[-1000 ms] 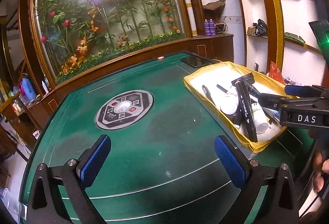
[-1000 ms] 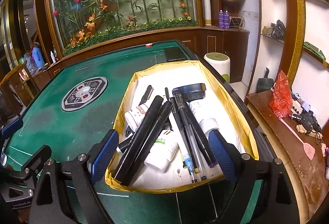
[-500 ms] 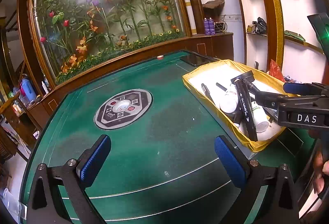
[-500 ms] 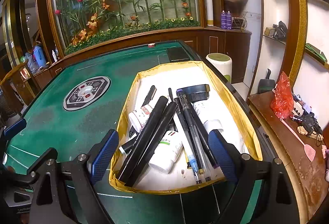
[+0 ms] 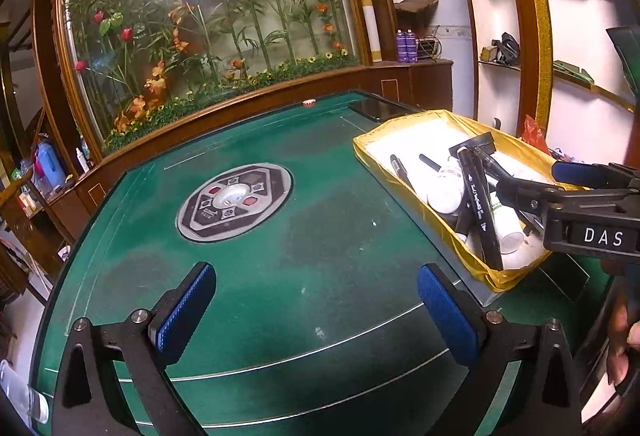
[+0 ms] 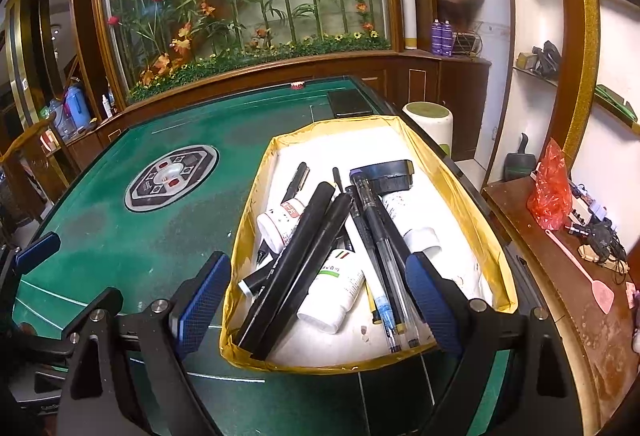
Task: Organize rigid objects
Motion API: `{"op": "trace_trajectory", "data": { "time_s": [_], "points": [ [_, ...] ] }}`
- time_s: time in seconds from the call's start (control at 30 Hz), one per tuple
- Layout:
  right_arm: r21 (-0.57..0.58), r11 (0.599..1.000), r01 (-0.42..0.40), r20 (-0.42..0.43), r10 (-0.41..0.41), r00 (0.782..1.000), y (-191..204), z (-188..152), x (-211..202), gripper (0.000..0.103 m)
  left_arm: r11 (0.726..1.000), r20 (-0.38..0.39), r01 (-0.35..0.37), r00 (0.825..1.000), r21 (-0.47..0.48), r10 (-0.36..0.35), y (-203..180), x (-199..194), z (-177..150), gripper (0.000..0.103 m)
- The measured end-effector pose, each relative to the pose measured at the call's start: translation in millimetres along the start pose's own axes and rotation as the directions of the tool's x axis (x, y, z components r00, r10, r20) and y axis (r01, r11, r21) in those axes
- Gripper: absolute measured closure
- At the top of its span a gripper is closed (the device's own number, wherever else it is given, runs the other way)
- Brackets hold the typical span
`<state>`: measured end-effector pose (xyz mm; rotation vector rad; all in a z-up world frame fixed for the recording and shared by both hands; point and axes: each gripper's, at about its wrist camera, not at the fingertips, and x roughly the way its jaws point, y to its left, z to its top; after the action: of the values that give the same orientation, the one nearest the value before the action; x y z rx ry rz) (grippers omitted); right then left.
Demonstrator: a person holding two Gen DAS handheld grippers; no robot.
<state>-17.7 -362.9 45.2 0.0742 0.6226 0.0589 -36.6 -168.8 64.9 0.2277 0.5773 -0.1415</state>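
A yellow-rimmed tray [image 6: 476, 204] with a white floor sits on the green table's right side, also seen as the tray [image 5: 376, 148]. It holds several black pens and markers [image 6: 300, 260], small white bottles [image 6: 336, 284] and a black block [image 6: 394, 174]. My right gripper [image 6: 318, 294] hangs open over the tray's near end, nothing between its blue pads. My left gripper [image 5: 316, 310] stands open above bare green felt, left of the tray. From the left wrist view the right gripper [image 5: 560, 192] reaches in over the tray.
A round grey control panel [image 5: 234, 202] is set in the table's middle. A dark phone [image 6: 348, 102] lies at the far edge beyond the tray. Right of the table stand a white stool [image 6: 430, 122] and a wooden side table [image 6: 568, 276] with a red bag.
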Motion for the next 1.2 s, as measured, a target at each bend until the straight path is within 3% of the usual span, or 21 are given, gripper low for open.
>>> {"op": "trace_trajectory", "data": {
  "time_s": [0.33, 1.2],
  "points": [
    [0.011, 1.0, -0.003, -0.007, 0.003, 1.0, -2.0, -1.4, -1.0, 0.015, 1.0, -0.031, 0.015, 0.999, 0.008, -0.015, -5.4, 6.2, -2.7, 0.001],
    [0.012, 1.0, -0.01, -0.011, 0.01, 1.0, -1.4, -2.8, -1.5, 0.015, 0.999, -0.026, -0.04, 0.999, 0.027, 0.041, -4.0, 5.8, -5.8, 0.001]
  ]
}}
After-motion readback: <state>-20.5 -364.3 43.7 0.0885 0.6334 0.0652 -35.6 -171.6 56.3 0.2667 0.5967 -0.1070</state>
